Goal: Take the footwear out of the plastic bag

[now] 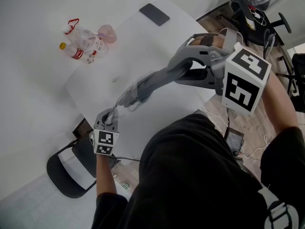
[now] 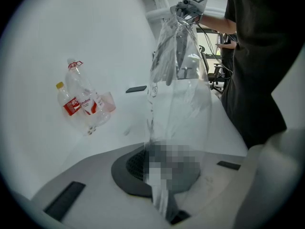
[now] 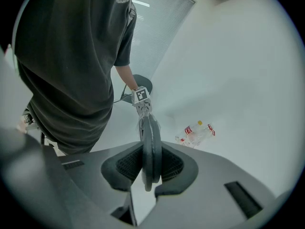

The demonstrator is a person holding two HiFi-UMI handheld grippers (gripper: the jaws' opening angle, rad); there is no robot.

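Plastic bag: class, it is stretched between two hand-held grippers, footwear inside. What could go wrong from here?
1. The left hand-held gripper pinches only the thin end of the bag; the film could slip out or tear.
2. The right hand-held gripper clamps the footwear edge-on, perhaps through the film; then the two would not part.

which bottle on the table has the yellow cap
The smaller bottle with the red label, leftmost in the left gripper view; the taller bottle beside it carries a red ring at its top instead.
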